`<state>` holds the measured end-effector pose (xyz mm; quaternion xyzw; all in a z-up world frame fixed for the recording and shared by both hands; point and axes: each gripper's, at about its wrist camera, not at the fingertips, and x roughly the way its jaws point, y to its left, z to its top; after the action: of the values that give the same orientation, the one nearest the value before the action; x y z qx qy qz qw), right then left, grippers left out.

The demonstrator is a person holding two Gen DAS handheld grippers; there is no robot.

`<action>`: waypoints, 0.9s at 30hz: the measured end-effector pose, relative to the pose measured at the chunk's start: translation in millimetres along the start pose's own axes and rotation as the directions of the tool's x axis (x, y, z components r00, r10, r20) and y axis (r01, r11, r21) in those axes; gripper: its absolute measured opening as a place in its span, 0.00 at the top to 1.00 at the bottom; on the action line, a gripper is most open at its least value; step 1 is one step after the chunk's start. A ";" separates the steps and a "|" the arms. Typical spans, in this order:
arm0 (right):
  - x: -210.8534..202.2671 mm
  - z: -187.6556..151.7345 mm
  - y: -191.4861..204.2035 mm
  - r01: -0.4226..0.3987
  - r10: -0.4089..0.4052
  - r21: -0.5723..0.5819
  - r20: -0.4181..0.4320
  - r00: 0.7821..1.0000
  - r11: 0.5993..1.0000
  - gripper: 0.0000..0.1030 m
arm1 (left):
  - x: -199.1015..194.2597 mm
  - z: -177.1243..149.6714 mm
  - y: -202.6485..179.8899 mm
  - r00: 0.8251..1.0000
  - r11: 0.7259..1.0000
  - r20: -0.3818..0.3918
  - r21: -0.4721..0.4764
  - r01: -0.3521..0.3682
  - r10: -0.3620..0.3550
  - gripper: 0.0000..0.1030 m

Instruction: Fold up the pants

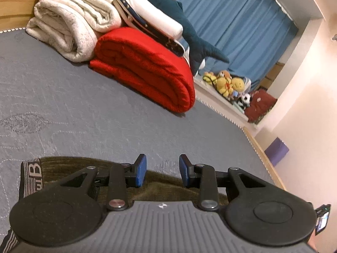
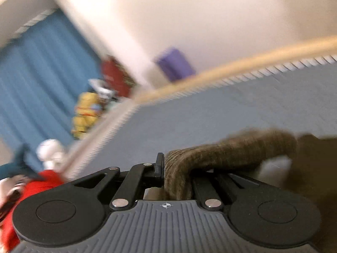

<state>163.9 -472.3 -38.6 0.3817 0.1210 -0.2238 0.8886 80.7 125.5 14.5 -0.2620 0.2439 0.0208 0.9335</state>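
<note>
Fingers of the left gripper point(image 1: 162, 170) stand apart with nothing between their blue pads point(image 1: 141, 169); they hover just above the edge of the olive-brown pants point(image 1: 166, 186), which lie on the grey mattress point(image 1: 84, 109) with their striped, lettered waistband point(image 1: 31, 177) off to the left in that view. On the right gripper point(image 2: 166, 172) the fingers are clamped together on a bunched fold of the same corduroy-like pants point(image 2: 231, 154), which arches up out of the grip and trails off to the right.

As a judgement, the folding looks underway but not complete: one hand has let the cloth lie while the other carries a pinched section, probably to lay it across the rest. Flattening that fold, and likely at least one more, seems to remain.

Much is hard to read. The right wrist view is heavily blurred, so the far finger on that gripper is buried under cloth and the edge of the fold cannot be traced. In the left wrist view the gripper body covers most of the pants, so their overall shape and how many layers already lie stacked cannot be told. Neither view shows the full garment. Rolled blankets, one red point(image 1: 147, 69) and one cream point(image 1: 69, 25), sit well apart at the far side of the bed.
</note>
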 end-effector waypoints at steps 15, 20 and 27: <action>29.5 2.9 -8.0 -0.096 0.128 -0.340 0.072 0.989 0.936 0.90 | 8.5 -6.9 -2.8 0.998 0.999 -0.054 0.048 -0.008 0.010 0.59; 103.0 -22.2 -75.4 0.270 -0.352 -0.315 -0.244 0.904 0.910 0.72 | 7.9 -6.5 -3.4 0.998 0.999 -0.055 0.051 -0.005 0.008 0.56; 79.0 -16.5 -58.5 0.210 -0.256 -0.358 -0.085 0.963 0.910 0.58 | 10.1 -5.9 -4.2 0.997 0.998 -0.071 0.060 -0.012 0.016 0.53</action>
<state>203.3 -520.0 -116.7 0.2160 0.2607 -0.2783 0.8988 87.6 118.1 7.5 -0.2327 0.2797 0.0107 0.9314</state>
